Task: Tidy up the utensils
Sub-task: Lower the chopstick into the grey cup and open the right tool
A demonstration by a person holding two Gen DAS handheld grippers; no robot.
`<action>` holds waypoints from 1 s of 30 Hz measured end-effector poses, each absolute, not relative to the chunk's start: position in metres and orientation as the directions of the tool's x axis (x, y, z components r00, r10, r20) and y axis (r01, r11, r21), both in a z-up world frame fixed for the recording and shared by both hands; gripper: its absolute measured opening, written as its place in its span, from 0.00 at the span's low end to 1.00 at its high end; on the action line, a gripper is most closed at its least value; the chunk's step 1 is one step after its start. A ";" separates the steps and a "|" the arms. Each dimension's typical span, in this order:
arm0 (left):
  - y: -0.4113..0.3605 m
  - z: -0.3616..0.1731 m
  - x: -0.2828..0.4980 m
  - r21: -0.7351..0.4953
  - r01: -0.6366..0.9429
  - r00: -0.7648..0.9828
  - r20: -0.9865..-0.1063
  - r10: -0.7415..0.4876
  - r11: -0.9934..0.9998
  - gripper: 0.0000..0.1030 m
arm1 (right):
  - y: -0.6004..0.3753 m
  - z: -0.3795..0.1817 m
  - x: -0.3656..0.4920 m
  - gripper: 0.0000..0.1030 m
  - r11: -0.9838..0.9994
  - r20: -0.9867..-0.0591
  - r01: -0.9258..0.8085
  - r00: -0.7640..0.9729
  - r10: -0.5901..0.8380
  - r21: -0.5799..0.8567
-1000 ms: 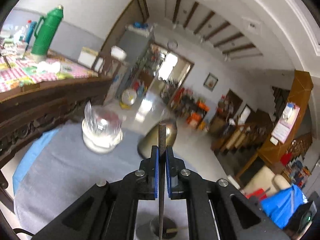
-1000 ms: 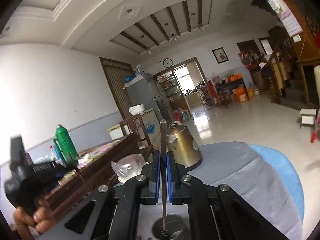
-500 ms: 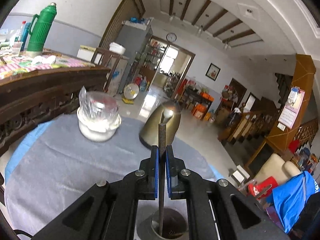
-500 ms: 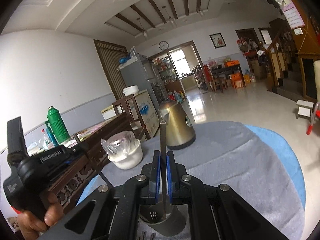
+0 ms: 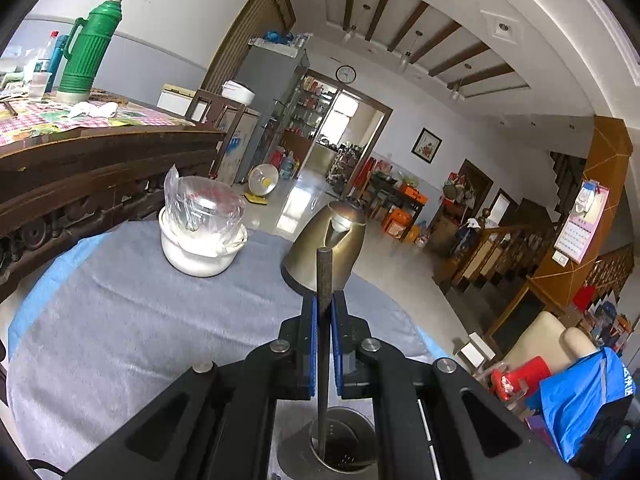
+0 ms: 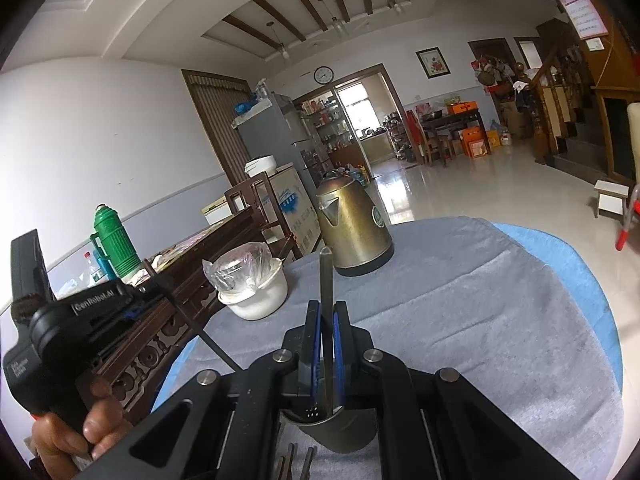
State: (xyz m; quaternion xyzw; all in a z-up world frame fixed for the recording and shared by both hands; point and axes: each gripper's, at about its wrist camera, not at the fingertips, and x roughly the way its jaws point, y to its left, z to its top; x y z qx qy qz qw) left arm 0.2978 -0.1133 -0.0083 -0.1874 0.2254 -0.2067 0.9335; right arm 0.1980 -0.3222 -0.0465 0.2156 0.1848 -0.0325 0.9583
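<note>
My left gripper (image 5: 323, 312) is shut on a dark metal chopstick (image 5: 323, 276) held upright, its lower end inside a perforated metal utensil cup (image 5: 332, 450) on the grey tablecloth. My right gripper (image 6: 326, 320) is shut on another metal chopstick (image 6: 326, 280), also upright, its lower end in the same cup (image 6: 334, 428). The left gripper also shows in the right wrist view (image 6: 148, 298), held by a hand at the left, its chopstick slanting down towards the cup. Several more utensils (image 6: 298, 460) lie on the cloth in front of the cup.
A brass-coloured kettle (image 6: 352, 228) stands at the back of the round table (image 6: 480, 300). A white bowl with a plastic-wrapped lid (image 6: 254, 284) sits to its left. A wooden sideboard (image 5: 80, 168) with a green thermos (image 5: 90, 48) runs along the left.
Both grippers have lowered and tilted downward over the cup. Both chopsticks' lower ends now sit deeper in it. The kettle and bowl appear lower and nearer in both views.
</note>
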 end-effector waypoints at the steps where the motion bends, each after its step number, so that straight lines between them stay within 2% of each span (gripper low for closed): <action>1: -0.113 -0.009 0.298 -0.443 0.301 0.814 -0.342 -0.469 0.845 0.07 | -0.322 -0.048 0.198 0.06 0.905 -0.372 0.142 0.928 0.019 0.401; 12: -0.121 -0.017 0.301 -0.451 0.303 0.796 -0.365 -0.483 0.840 0.07 | -0.329 -0.053 0.200 0.06 0.892 -0.388 0.152 0.921 0.029 0.426; 24: -0.119 -0.035 0.296 -0.421 0.308 0.752 -0.442 -0.489 0.853 0.08 | -0.336 -0.063 0.199 0.08 0.854 -0.432 0.167 0.899 0.074 0.493; 26: -0.117 -0.037 0.293 -0.415 0.312 0.740 -0.458 -0.493 0.854 0.13 | -0.339 -0.067 0.198 0.08 0.839 -0.435 0.162 0.895 0.097 0.520; 28: -0.115 -0.040 0.289 -0.403 0.311 0.737 -0.470 -0.486 0.861 0.30 | -0.342 -0.070 0.196 0.09 0.826 -0.437 0.155 0.892 0.120 0.543; 30: -0.113 -0.042 0.284 -0.395 0.316 0.732 -0.477 -0.486 0.863 0.38 | -0.343 -0.072 0.193 0.13 0.820 -0.433 0.147 0.892 0.132 0.553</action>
